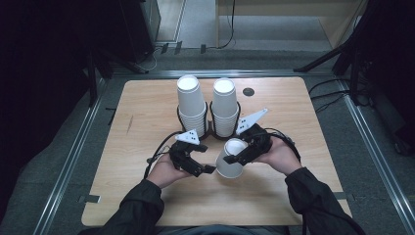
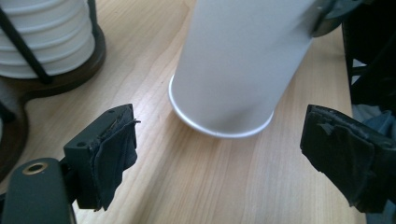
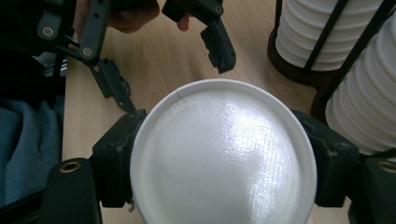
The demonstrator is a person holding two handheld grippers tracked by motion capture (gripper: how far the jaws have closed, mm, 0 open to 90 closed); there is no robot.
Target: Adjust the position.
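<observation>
Two stacks of white cups (image 1: 191, 100) in a dark rack (image 1: 211, 131), wooden table (image 1: 147, 112), possibly a grommet (image 1: 248, 91)

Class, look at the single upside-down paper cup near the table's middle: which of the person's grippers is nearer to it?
Right. The right gripper clamps the upside-down paper cup between its jaws; the left gripper sits open just beside it, not touching.

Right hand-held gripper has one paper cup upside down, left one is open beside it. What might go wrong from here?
1. The paper cup is thin, and the right hand-held gripper clamps it from both sides near its closed end; more squeeze may dent it.
2. The cup hangs tilted, its rim just above the table; if the hold slips, it could drop and roll.
3. The left hand-held gripper, jaws open, sits close beside the cup and could knock it. The two cup stacks in the holder stand just behind.
</observation>
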